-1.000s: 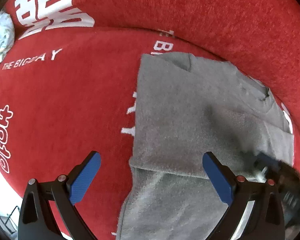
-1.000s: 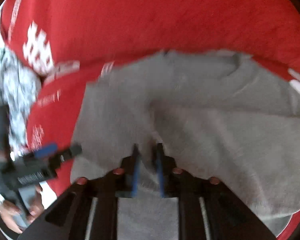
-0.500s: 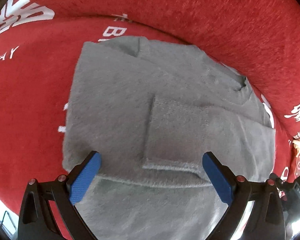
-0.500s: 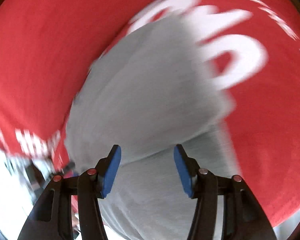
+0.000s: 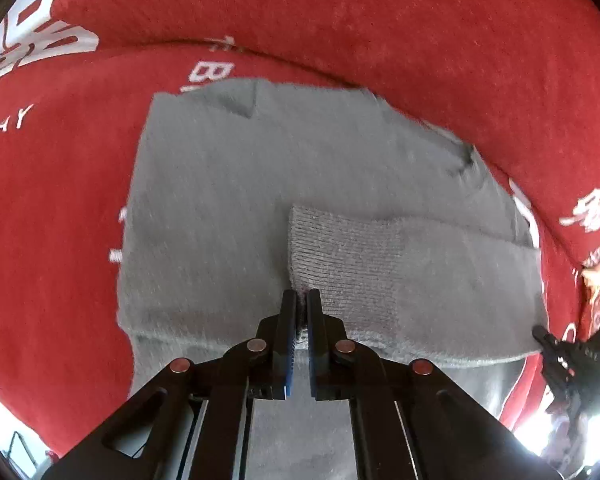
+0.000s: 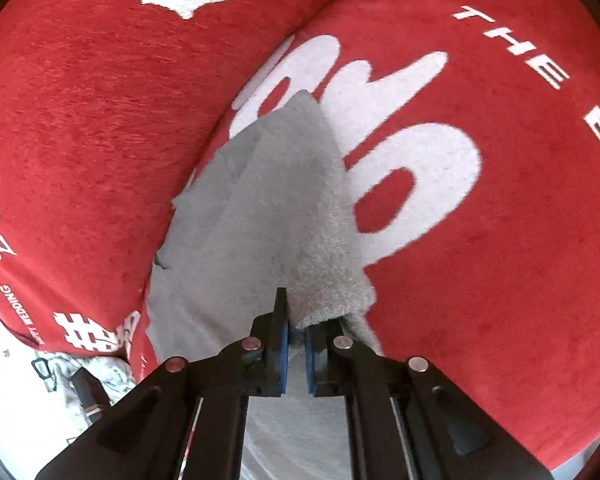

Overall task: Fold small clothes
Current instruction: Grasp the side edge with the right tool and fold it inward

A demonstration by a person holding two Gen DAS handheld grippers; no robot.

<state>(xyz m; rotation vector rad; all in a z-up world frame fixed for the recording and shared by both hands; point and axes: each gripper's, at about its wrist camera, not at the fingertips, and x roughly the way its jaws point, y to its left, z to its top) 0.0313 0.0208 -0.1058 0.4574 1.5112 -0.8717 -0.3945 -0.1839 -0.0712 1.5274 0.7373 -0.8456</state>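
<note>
A grey knit sweater (image 5: pixel 228 208) lies spread flat on a red sofa cover (image 5: pixel 60 208) printed with white lettering, its far edge close to the seam where the cushion meets the backrest. To the left of the sweater only red cover with white letters shows. Near the sweater's middle a ribbed cuff (image 5: pixel 340 256) of a sleeve is folded across the body. The left claw (image 5: pixel 302 312) has just closed, its jaws pressed together on the cuff's near corner, a sliver of grey knit between the blue pads. At the sweater's right edge, the right claw (image 6: pixel 296 320) has also just closed and pinches a raised fold of the fuzzy grey fabric, beside a large white character (image 6: pixel 412 184).
</note>
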